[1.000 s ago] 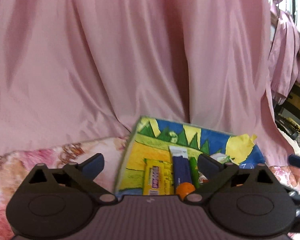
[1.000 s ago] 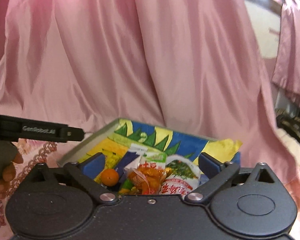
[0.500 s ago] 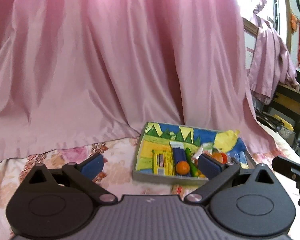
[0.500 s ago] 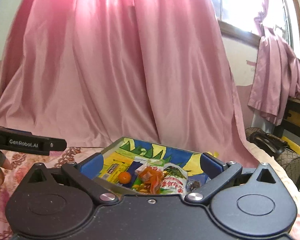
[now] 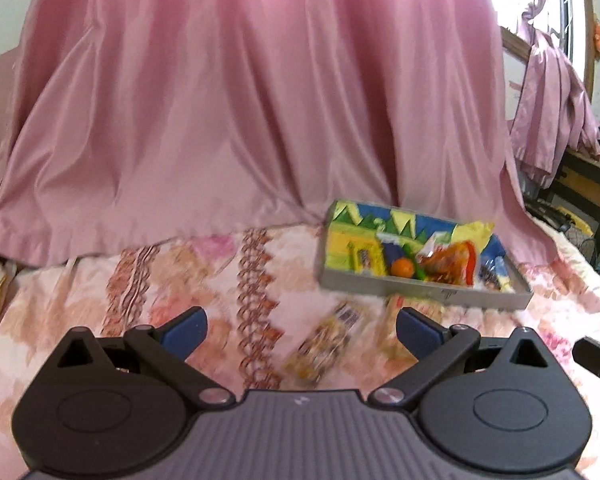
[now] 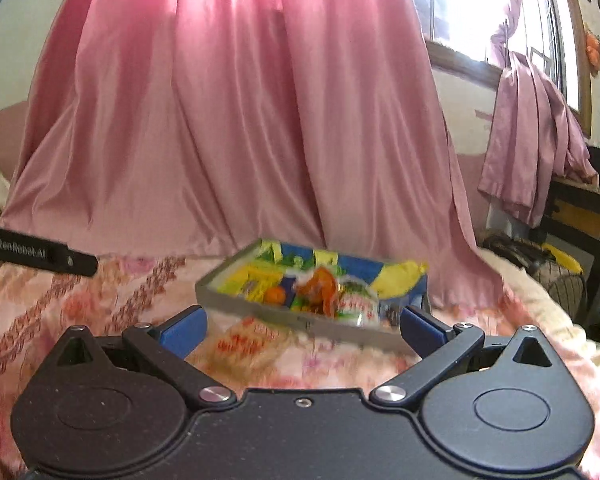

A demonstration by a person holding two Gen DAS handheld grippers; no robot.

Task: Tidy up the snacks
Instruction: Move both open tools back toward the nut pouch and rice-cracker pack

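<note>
A shallow grey box [image 5: 420,294] with a bright painted bottom lies on a floral bed cover, also in the right wrist view as the box [image 6: 260,312]. It holds an orange [image 5: 403,268], an orange-red packet [image 5: 448,264], a white and green packet [image 6: 356,304] and other snacks. A patterned snack packet [image 5: 324,350] lies loose on the cover before the box; the right wrist view shows a blurred loose packet [image 6: 248,344]. My left gripper [image 5: 302,330] is open and empty, back from the box. My right gripper [image 6: 302,330] is open and empty, just short of the box's near wall.
A pink curtain [image 5: 260,100] hangs behind the bed. The floral cover [image 5: 160,280] stretches wide to the left. A dark table and clutter [image 6: 572,232] stand at the right. The left gripper's body [image 6: 40,256] juts in at the left of the right wrist view.
Both grippers have pulled back and away from the box, which now looks smaller and farther. Loose packets on the cover have come into view. Both stay open.
</note>
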